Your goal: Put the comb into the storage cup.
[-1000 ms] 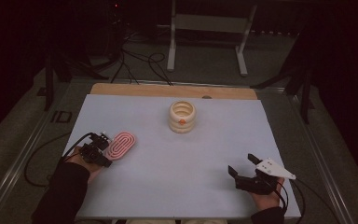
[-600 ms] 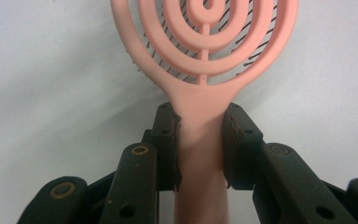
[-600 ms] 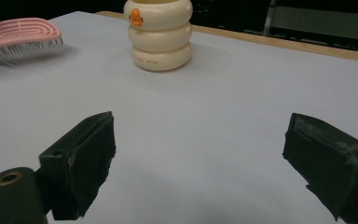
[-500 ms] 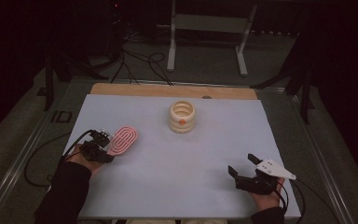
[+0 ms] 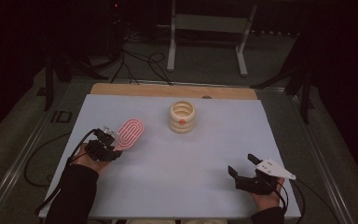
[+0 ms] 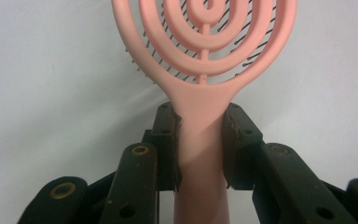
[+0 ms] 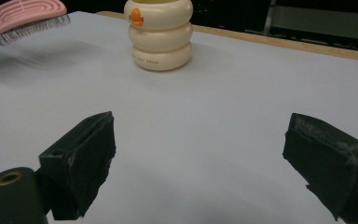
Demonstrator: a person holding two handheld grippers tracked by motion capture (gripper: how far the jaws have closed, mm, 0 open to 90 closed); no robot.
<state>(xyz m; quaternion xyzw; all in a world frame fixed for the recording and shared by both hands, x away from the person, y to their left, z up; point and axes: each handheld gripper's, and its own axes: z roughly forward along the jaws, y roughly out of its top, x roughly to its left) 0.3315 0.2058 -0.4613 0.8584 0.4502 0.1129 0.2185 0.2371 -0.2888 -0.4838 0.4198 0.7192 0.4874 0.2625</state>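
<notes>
Over the last second the pink hairbrush (image 5: 131,133) had travelled a little up the table and towards the cream holder (image 5: 182,116), carried by the left gripper (image 5: 113,145); that suggested a transfer under way, the brush probably bound for the holder's open top; the right gripper (image 5: 241,169) had not stirred. In the left gripper view the brush's handle (image 6: 200,140) sat squarely between the two jaws, pads pressed on both its sides, head pointing away; the brush hung clear of the table (image 5: 186,177), bristles down, left of the holder and apart from it. The right gripper's jaws stood wide apart, nothing between them.
</notes>
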